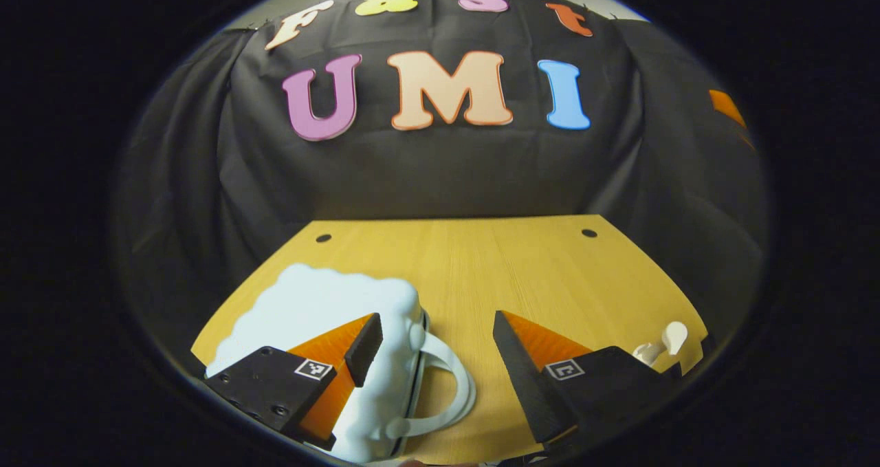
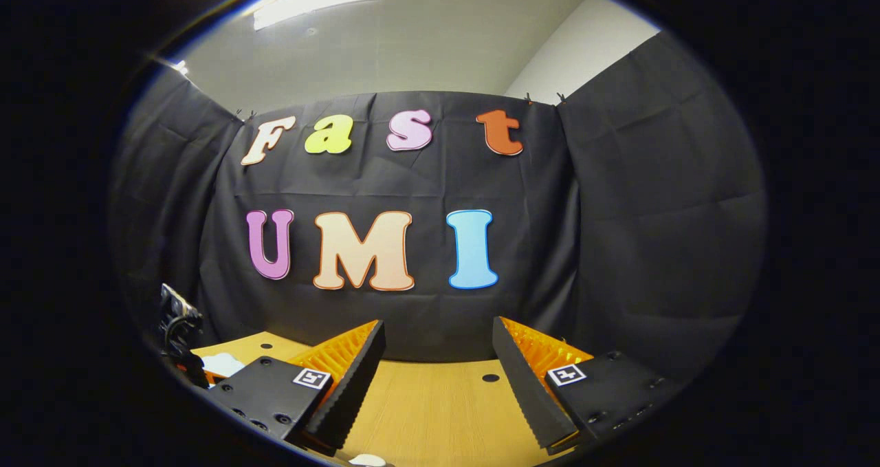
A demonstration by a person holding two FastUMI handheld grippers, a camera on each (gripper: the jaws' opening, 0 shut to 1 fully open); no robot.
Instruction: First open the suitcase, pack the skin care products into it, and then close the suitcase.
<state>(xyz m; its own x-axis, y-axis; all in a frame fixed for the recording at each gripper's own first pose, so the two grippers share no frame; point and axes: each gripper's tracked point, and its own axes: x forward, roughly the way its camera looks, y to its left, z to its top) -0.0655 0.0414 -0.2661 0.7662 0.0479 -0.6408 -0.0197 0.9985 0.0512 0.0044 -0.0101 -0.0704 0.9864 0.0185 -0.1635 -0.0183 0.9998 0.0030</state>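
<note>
Down at the bottom of the left gripper view, the left hand-held gripper [image 1: 437, 349] stands wide open with nothing between its fingers. Its left finger overlaps the white, cloud-shaped suitcase [image 1: 323, 309] lying closed at lower left on the wooden surface [image 1: 481, 267]; I can't tell whether it touches. The suitcase handle [image 1: 450, 384] loops out into the gap between the fingers. At lower right, a small white pump bottle [image 1: 663, 343] peeks past the right finger. Opening looks like the step in hand, so catch the lid edge near the handle and lift steadily while the base stays flat.

Over to the right gripper view: the right hand-held gripper [image 2: 437, 367] is also wide open and empty, pointing at the booth wall above the surface's far edge.
</note>
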